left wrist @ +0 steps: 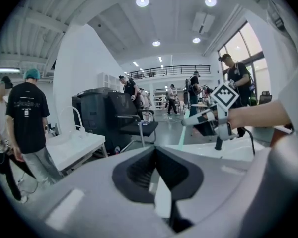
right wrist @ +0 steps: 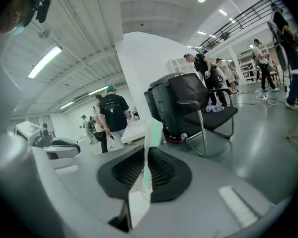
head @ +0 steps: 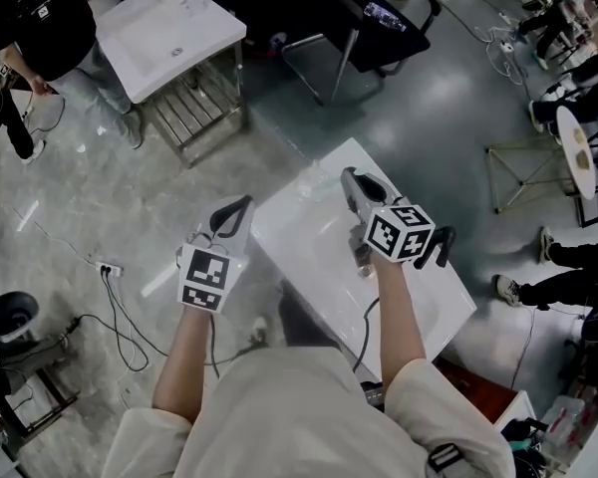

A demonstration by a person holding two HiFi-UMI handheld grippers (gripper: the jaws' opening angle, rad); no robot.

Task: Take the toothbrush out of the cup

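Right gripper view had the right gripper (right wrist: 145,172) clamped on the pale green toothbrush (right wrist: 152,133), held high over the white table (head: 304,229), probably to clear a cup I couldn't spot, while the left gripper (left wrist: 156,175) sat closed, empty.

Mint-green toothbrush (right wrist: 147,155); white table (head: 299,237); grey floor (head: 429,118)

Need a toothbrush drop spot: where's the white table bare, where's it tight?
The white rectangular tabletop is bare along the edge beside the left gripper, up to the right forearm, and again at its near-right corner past the marker cube. It is tight at the far corner, under the right gripper holding the pale green toothbrush.
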